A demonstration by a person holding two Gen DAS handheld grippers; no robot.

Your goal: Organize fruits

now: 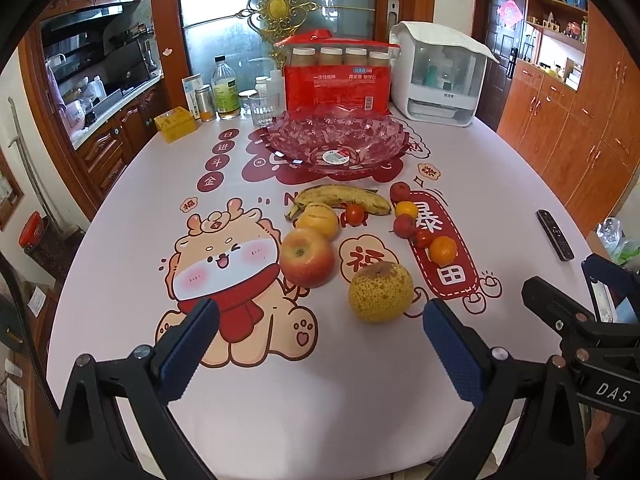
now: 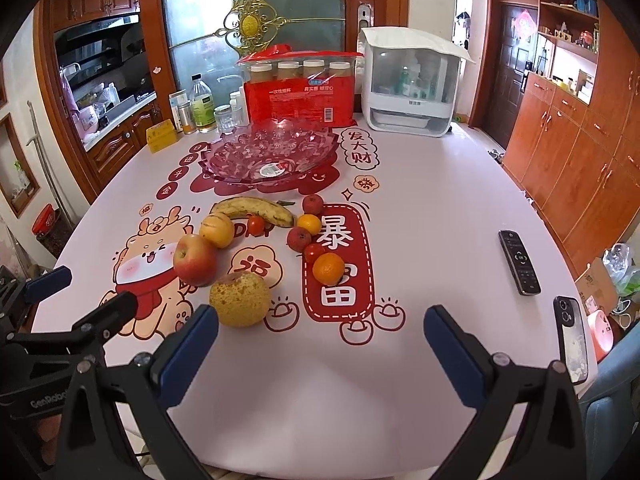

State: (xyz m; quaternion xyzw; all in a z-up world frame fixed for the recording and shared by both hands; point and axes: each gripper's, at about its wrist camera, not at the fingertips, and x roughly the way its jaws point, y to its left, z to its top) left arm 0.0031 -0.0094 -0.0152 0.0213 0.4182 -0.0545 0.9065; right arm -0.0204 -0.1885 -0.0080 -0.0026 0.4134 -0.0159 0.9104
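Fruit lies loose on the printed tablecloth: a speckled pear (image 1: 380,292) (image 2: 239,299), a red apple (image 1: 307,257) (image 2: 195,259), a yellow-orange fruit (image 1: 318,220) (image 2: 217,230), a spotted banana (image 1: 340,198) (image 2: 256,208), two mandarins (image 1: 443,250) (image 2: 328,268) and several small red fruits (image 1: 405,225) (image 2: 299,238). Behind them sits an empty clear glass bowl (image 1: 336,142) (image 2: 268,148). My left gripper (image 1: 320,344) hovers open just short of the pear and apple. My right gripper (image 2: 322,340) hangs open over bare cloth, to the right of the pear.
A black remote (image 1: 555,234) (image 2: 519,262) and a phone (image 2: 573,344) lie near the table's right edge. At the back stand a red package of jars (image 1: 338,80), bottles (image 1: 226,88), a glass (image 1: 263,109), a yellow box (image 1: 175,123) and a white appliance (image 1: 440,76).
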